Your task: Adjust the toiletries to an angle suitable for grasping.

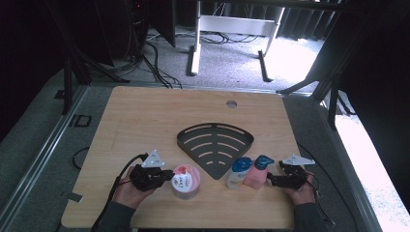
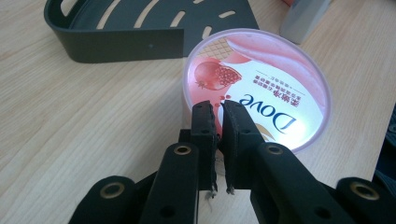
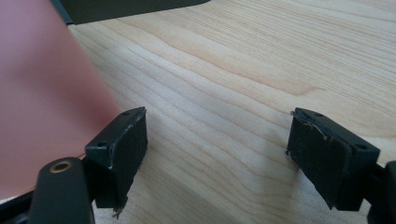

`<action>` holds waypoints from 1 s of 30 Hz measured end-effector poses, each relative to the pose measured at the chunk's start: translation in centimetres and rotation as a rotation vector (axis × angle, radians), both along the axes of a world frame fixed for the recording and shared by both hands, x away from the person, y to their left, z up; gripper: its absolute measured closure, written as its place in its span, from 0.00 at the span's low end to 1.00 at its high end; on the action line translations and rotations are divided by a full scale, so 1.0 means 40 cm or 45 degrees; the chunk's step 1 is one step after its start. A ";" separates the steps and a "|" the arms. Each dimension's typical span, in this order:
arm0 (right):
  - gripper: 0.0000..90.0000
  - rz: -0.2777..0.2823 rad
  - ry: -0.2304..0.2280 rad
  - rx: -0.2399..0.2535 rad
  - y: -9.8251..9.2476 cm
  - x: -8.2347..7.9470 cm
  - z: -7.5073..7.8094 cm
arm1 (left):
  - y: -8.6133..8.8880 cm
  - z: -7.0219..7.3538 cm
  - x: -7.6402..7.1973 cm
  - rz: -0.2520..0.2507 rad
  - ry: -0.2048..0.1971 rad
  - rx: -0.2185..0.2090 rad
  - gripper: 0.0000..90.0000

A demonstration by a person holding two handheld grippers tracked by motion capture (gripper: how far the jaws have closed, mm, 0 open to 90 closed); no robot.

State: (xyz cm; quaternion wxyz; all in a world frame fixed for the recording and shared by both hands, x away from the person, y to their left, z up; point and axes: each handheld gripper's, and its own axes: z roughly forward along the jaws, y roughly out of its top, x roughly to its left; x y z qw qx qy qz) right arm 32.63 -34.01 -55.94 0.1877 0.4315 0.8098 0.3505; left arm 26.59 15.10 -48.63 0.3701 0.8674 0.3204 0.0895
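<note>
The left tongs are pressed together, nothing between them, tips hanging over the near edge of the pink Dove tub. That tub sits on the worktop at about seven o'clock from the dark corner rack, just beside its near point. Over on the other side, the right tongs stand spread wide on bare wood, with the pink bottle hard against the left jaw, outside the gap rather than in it. A white bottle with a blue cap stands just beside the pink one, at about five o'clock from the rack.

To my eye the tub is the thing in hand, and pinched tips will not lift it. The tongs should open wide, drop either side of the round wall below the lid, and squeeze squarely across the middle, or the slick plastic may slip sideways.

The high view gives the whole layout: both hands low at the near edge, rack in the middle, tub and bottles flanking its point. The left gripper view adds the lid's pomegranate print and how nearly the jaws meet. The right gripper view makes plain that the gap holds nothing.
</note>
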 end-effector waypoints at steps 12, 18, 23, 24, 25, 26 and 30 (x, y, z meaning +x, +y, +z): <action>0.22 0.001 0.001 -0.002 0.000 -0.002 0.000 | 0.048 0.000 -0.041 0.043 0.009 -0.010 0.92; 0.22 0.004 0.000 -0.003 -0.001 -0.004 0.000 | 0.076 0.000 -0.052 0.067 0.020 -0.011 0.92; 0.25 0.004 -0.003 0.000 -0.001 -0.006 0.000 | 0.087 0.000 -0.055 0.104 0.018 0.007 0.91; 0.30 0.012 -0.008 0.002 -0.002 -0.008 0.001 | 0.089 -0.001 -0.053 0.109 0.026 -0.005 0.89; 0.37 0.023 -0.016 0.003 -0.002 -0.011 0.002 | 0.092 -0.003 -0.051 0.110 0.031 -0.019 0.89; 0.44 0.033 -0.013 0.003 -0.001 -0.015 0.005 | 0.092 -0.004 -0.049 0.121 0.036 -0.029 0.88; 0.65 0.051 -0.013 0.002 0.005 -0.026 0.014 | 0.077 0.007 -0.047 0.111 -0.002 -0.017 0.86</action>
